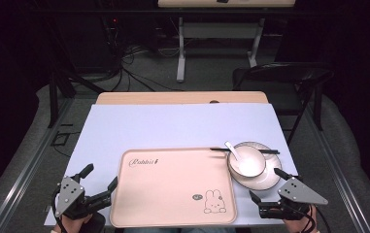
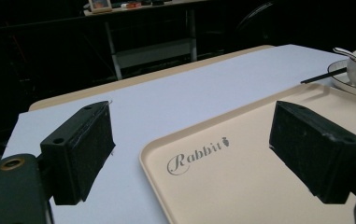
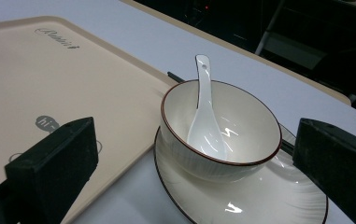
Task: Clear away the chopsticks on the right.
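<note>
At the near table edge, L gripper [image 1: 99, 183] w/ jaws wide open, nothing in them, astride the tray's [image 1: 173, 213] left rim. R gripper [image 1: 268, 184], jaws spread and empty, faces the bowl [image 1: 246, 162], prob. to lift it. Bowl on plate [image 1: 265, 181] w/ spoon [image 1: 232, 150] inside; chopsticks [image 1: 270, 151] behind.

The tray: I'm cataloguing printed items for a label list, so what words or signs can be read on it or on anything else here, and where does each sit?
"Rabbit", in script with a small carrot sign after it, at the far left corner of the tray.
"hi~" in a small grey speech bubble beside the rabbit drawing at the tray's near right corner; it is small and only just readable.
The bowl, spoon and plate carry no text.
</note>
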